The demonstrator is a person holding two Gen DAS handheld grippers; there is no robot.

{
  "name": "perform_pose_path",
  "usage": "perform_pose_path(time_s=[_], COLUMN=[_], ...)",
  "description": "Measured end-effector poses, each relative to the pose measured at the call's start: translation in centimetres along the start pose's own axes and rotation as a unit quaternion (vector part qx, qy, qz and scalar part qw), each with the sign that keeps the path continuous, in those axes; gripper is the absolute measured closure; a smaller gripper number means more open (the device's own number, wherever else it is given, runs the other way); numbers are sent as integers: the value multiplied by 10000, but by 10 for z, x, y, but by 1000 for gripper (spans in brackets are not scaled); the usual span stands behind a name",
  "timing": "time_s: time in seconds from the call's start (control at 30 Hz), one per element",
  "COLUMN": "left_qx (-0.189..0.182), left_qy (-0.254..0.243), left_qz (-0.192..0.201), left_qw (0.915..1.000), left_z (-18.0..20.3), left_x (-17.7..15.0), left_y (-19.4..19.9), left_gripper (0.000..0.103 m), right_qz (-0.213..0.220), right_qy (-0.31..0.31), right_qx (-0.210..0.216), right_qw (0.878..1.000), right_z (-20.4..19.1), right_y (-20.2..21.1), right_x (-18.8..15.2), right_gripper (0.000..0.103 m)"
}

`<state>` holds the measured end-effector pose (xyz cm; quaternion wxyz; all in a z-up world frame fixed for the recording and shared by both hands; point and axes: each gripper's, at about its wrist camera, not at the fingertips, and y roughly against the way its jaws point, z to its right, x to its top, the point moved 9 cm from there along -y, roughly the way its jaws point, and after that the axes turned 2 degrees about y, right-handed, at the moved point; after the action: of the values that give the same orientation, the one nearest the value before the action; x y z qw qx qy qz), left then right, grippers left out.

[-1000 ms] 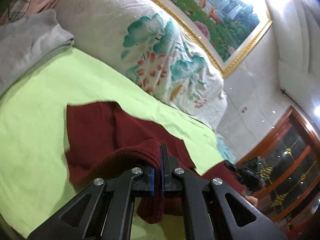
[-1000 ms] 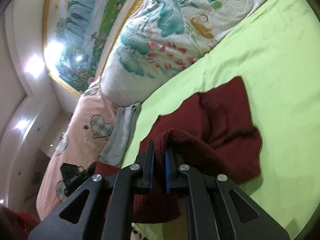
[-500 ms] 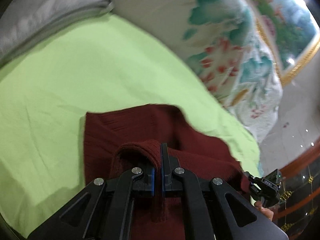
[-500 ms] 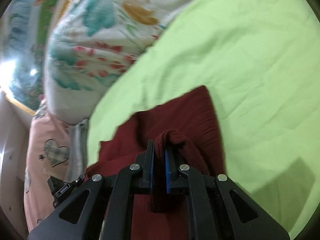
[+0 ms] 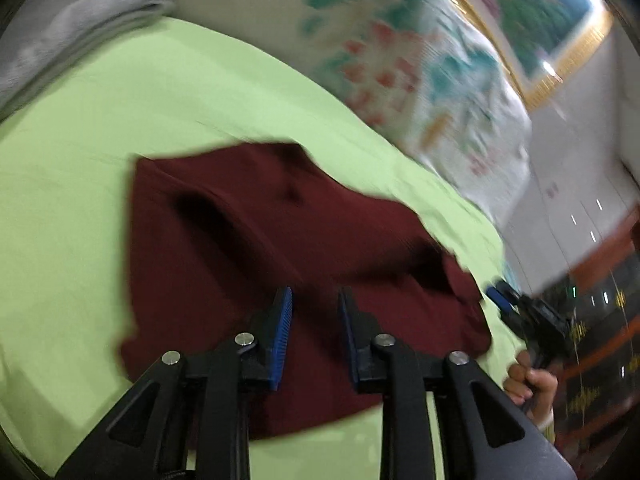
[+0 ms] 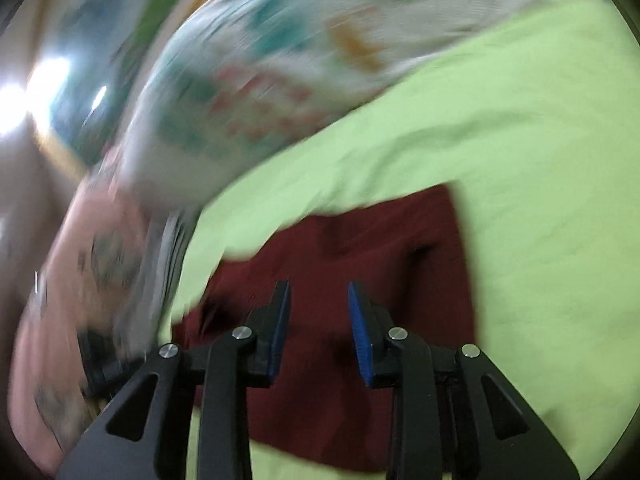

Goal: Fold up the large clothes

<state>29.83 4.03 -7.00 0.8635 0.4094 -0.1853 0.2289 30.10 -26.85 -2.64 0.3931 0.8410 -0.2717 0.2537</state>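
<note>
Both tools stand with their blue-padded fingers spread apart and nothing between them: the left tool (image 5: 314,312) and the right tool (image 6: 318,308) each hang just above the dark red sweater (image 5: 256,240), which lies folded over itself in rumpled layers on the bed. From the right wrist view the same sweater (image 6: 384,264) spreads beneath the parted fingers, its far edge ending on bare sheet.

A light green sheet (image 5: 80,168) covers the bed and shows soft creases around the garment. Along the far side of the bed lies a large white quilt printed with teal leaves and red flowers (image 5: 404,76), blurred in both views. At the upper left of the left wrist view rests a folded grey cloth (image 5: 68,36). A pink pillow with a dark patterned patch (image 6: 84,264) sits at the left of the right wrist view. Above the quilt hangs a landscape painting in a gold frame (image 5: 548,12). White wall tiles (image 5: 576,200) run down to red-brown woodwork at the right.
</note>
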Motion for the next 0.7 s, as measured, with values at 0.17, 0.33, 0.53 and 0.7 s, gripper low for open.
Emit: perform_pose_path(time_s=[0.17,0.33,0.53,0.7], left_qx=[23,595,1416,1841], left_qy=[-642,-808,-479,149], left_qz=[-466,-652,-47,184], left_qw=[9968,9928,9888,9826], left_z=[38,18,-36,-84], left_x=[-19,6,78,99], left_y=[-37,-72,-68,-58], left_gripper=[76,77,79,79], right_qz=[-1095,-1451,-496,26], right_qy=[1354,1532,490,-629], right_qx=[179,-428,-1293,-1496], right_qw=[9846,9766,9892,9867], right_z=[-65,-44,32,86], right_y=[-50,-89,-87,-68], right_x=[-47,-37,39,59], right_gripper=[71,71,72,71])
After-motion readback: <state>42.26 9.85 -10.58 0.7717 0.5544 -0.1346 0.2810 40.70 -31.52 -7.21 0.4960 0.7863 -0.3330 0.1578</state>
